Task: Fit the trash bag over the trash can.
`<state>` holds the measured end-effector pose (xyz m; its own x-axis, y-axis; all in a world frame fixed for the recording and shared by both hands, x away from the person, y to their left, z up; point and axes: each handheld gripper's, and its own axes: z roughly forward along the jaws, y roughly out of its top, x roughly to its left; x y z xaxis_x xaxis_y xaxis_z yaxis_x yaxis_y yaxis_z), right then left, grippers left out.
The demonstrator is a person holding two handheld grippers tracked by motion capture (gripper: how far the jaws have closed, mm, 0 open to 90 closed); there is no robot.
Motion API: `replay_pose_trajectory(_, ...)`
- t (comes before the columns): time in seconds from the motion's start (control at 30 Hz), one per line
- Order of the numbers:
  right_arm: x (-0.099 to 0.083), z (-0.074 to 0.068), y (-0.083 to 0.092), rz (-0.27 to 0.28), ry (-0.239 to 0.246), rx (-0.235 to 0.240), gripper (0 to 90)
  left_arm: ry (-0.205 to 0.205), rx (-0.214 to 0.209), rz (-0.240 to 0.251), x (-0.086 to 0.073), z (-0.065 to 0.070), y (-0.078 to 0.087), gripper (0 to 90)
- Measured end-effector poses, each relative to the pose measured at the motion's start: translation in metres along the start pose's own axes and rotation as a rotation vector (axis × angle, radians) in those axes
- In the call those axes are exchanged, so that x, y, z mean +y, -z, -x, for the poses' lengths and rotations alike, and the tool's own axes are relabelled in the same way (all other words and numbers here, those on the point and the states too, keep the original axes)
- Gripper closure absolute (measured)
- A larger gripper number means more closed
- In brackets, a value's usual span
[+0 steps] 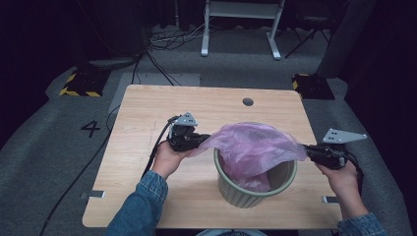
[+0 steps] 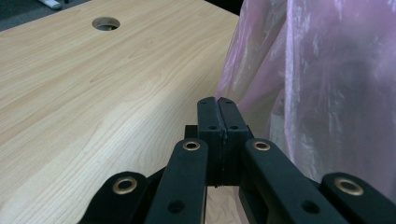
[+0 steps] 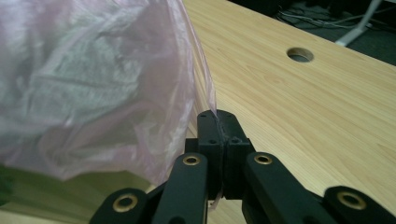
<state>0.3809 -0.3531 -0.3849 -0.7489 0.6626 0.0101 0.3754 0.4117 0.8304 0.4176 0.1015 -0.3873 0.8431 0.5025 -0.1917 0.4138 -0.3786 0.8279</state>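
Both tools, the left tool (image 1: 199,139) and the right tool (image 1: 308,151), pinch the pink bag (image 1: 251,147) taut over the bin (image 1: 255,189), at nine and three o'clock; the thin film could tear or slip free.

Close view along two black jaws of the left gripper (image 2: 218,105), which rise from the bottom edge and meet near the centre. The jaws are pressed flat against each other with no gap, and a thin edge of film seems pinched in the seam between them. Brass-coloured rivets dot the black linkage arms below. To the right hangs a thin, translucent pink plastic bag (image 2: 327,84), wrinkled and glossy, running from the top edge down past the jaws and touching them. Behind and to the left stretches a light wooden table top (image 2: 93,107) with visible grain. A round cable hole (image 2: 106,23) sits near its far edge.
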Motion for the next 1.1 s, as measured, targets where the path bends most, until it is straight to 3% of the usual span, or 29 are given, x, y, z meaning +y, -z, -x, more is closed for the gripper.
replay_pose_trajectory(0.07, -0.003, 0.002, -0.006, -0.03, -0.002, -0.008, 89.4, -0.013, -0.016, -0.009, -0.001, 0.003, -0.003, 89.7)
replay_pose_trajectory(0.1, -0.006, 0.002, -0.008, -0.045, -0.003, -0.007, 89.5, -0.034, 0.008, -0.04, -0.002, 0.005, -0.005, 89.7)
replay_pose_trajectory(0.13, -0.011, 0.002, -0.012, -0.094, 0.009, -0.026, 89.5, -0.045, 0.02, -0.054, -0.004, 0.006, -0.006, 89.7)
replay_pose_trajectory(0.23, -0.023, 0.005, -0.015, -0.119, -0.01, -0.013, 89.3, -0.005, -0.002, -0.054, -0.017, -0.001, -0.005, 89.7)
replay_pose_trajectory(0.27, -0.026, 0.006, -0.011, -0.098, -0.022, 0.0, 88.5, 0.006, -0.022, -0.031, -0.021, -0.003, -0.002, 89.7)
replay_pose_trajectory(0.33, -0.028, 0.006, -0.003, -0.052, -0.033, -0.001, 77.8, 0.014, -0.027, 0.002, -0.024, -0.003, 0.004, 86.1)
replay_pose_trajectory(0.4, -0.027, 0.007, 0.008, 0.016, -0.053, -0.015, 65.2, 0.025, -0.007, 0.05, -0.023, -0.003, 0.015, 64.6)
replay_pose_trajectory(0.5, -0.025, 0.013, 0.023, 0.106, -0.094, -0.017, 52.4, 0.032, 0.058, 0.116, -0.017, 0.0, 0.031, 49.2)
replay_pose_trajectory(0.57, -0.022, 0.015, 0.033, 0.126, -0.093, -0.056, 48.9, 0.029, 0.114, 0.149, -0.012, 0.005, 0.045, 48.3)
replay_pose_trajectory(0.73, -0.015, 0.016, 0.046, 0.163, -0.086, -0.107, 45.8, 0.005, 0.151, 0.22, -0.002, 0.012, 0.064, 46.4)
replay_pose_trajectory(0.83, -0.009, 0.017, 0.055, 0.22, -0.104, -0.134, 44.0, 0.024, 0.109, 0.26, 0.001, 0.012, 0.068, 46.1)
replay_pose_trajectory(0.97, 0.001, 0.019, 0.061, 0.269, -0.124, -0.125, 42.9, 0.018, 0.048, 0.263, 0.007, 0.015, 0.062, 42.4)
replay_pose_trajectory(1.1, 0.011, 0.019, 0.065, 0.281, -0.113, -0.14, 42.9, -0.011, 0.035, 0.256, 0.015, 0.023, 0.056, 41.0)
